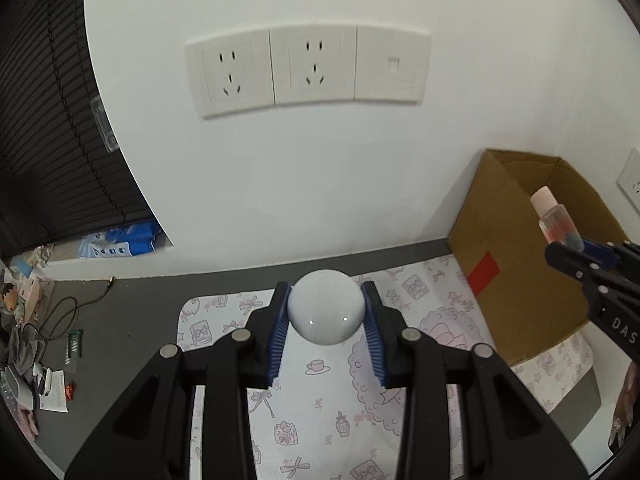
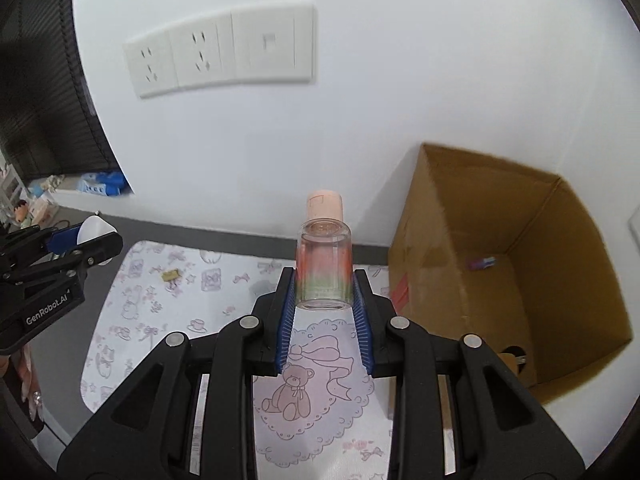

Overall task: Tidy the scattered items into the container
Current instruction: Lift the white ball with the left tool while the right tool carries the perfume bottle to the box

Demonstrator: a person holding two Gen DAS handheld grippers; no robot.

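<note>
My left gripper (image 1: 326,308) is shut on a glossy white ball (image 1: 326,306), held between its blue pads well above the patterned mat (image 1: 320,400). In the right wrist view that gripper (image 2: 90,240) appears at the left edge with the white ball (image 2: 94,229) in it. My right gripper (image 2: 324,292) is shut on a clear bottle with a pink cap (image 2: 324,256), pointing away from me. The same bottle (image 1: 556,216) shows at the right of the left wrist view, in front of the open cardboard box (image 1: 508,248). The box (image 2: 460,280) stands right of the mat, with a small item (image 2: 482,263) inside.
A small yellowish piece (image 2: 170,275) lies on the mat (image 2: 168,320) at the back left. A white wall with sockets (image 1: 308,68) rises behind the grey table. Cables and clutter (image 1: 36,320) crowd the left side, under a dark blind (image 1: 52,120).
</note>
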